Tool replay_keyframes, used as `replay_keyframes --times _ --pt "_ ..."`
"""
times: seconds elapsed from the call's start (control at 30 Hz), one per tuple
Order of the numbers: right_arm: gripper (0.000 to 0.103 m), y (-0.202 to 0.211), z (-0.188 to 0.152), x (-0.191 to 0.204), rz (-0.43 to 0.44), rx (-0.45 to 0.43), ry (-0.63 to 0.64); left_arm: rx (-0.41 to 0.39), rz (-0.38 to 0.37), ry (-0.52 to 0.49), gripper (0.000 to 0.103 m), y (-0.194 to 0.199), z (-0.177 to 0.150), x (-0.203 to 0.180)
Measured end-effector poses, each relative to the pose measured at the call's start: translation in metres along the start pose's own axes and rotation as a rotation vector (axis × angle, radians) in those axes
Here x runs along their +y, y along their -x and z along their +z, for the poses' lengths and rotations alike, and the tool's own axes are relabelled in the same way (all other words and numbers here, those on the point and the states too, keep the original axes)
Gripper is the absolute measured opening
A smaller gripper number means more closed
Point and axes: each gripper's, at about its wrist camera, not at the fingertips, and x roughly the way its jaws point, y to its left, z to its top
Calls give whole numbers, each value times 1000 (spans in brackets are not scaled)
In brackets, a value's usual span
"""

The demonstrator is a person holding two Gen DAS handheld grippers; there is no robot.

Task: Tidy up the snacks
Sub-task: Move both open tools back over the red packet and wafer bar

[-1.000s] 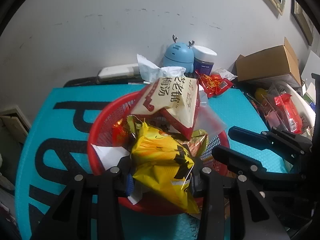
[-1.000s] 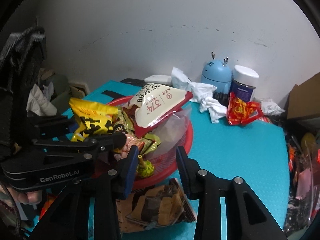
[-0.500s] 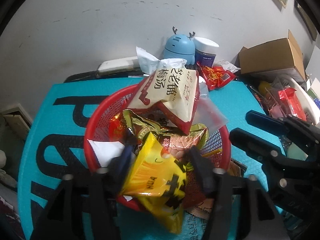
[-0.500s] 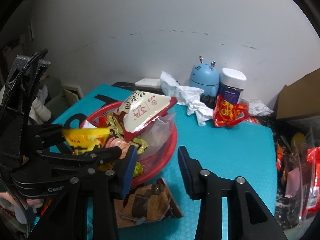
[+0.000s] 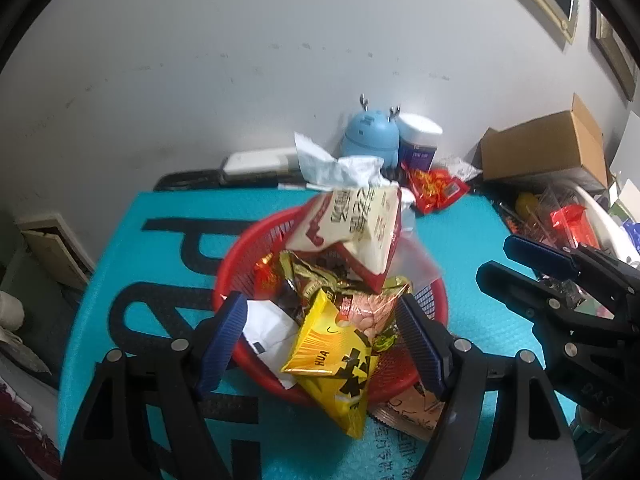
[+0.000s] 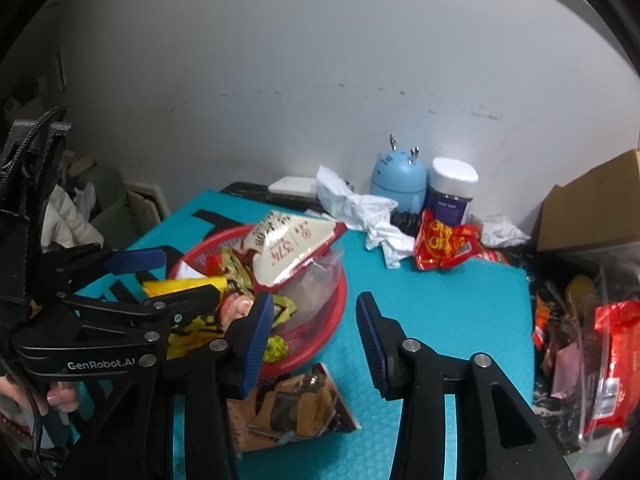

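Observation:
A red basket on the teal mat holds a pile of snacks, with a white and red packet on top. A yellow snack bag lies over the basket's near rim. My left gripper is open, its jaws wide on either side of the yellow bag, not touching it. My right gripper is open and empty, just right of the basket. A brown cookie packet lies on the mat below the right gripper. The left gripper also shows in the right wrist view.
A blue deer-shaped gadget, a white-lidded jar, crumpled paper and a red snack bag sit at the mat's back. A cardboard box and a cluttered bin stand on the right. The wall is close behind.
My left gripper opened and let go of the yellow bag, which dropped onto the basket's near rim. Both grippers pulled back and up a little.

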Motion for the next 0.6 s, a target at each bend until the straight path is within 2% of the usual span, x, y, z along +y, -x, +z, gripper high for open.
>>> replay_keyframes --times 0.6 --pt "46 102 24 29 -6 -152 43 -197 6 -42 76 120 12 -17"
